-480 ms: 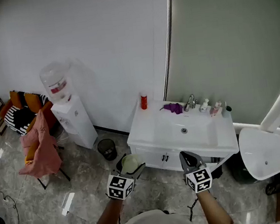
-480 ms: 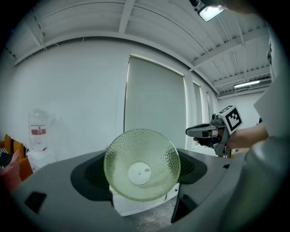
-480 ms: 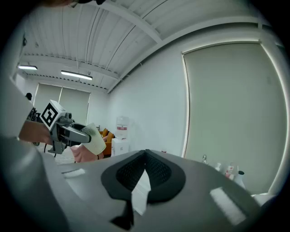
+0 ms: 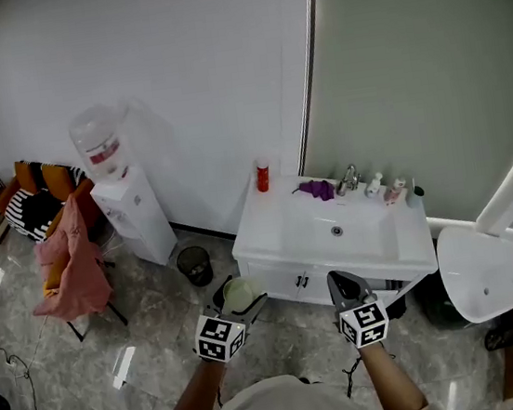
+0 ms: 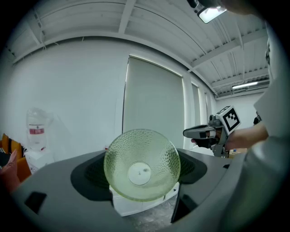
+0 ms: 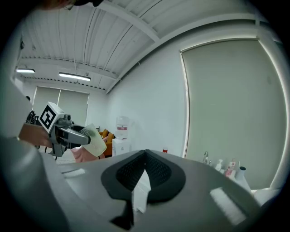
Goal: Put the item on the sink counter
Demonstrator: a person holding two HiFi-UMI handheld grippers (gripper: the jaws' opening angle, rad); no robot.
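Shows a person standing before a white sink surface (image 4: 412, 246), one claw in each hand, both pointing roughly level toward it.

Left claw (image 4: 244, 301): spread wide and pinching a pale green, dimpled glass bowl (image 5: 142, 164) across its rim, one pad on either side. Turns the bowl's flat base toward that claw's own camera and its mouth away. Holds the bowl in the air above the grey marble floor (image 4: 154, 353), just in front of the cabinet's left front corner and apart from the surface.

Right claw (image 4: 342, 287): pressed together, tips meeting, nothing between them. Hangs near the cabinet front, below the basin (image 4: 359, 237), well apart from the bowl.

Along the back edge of the surface, from left to right: red bottle (image 4: 261, 178) at the corner, purple cloth (image 4: 315, 190), chrome faucet (image 4: 349, 180), cluster of small toiletry bottles (image 4: 394, 192).

Left of the cabinet, on the floor: small dark waste bin (image 4: 195, 268), white water dispenser (image 4: 129, 211) with an upturned bottle on top, and a chair draped with a pink garment (image 4: 71, 266).

Right of the cabinet: white rounded fixture (image 4: 485, 284), kind not clear.
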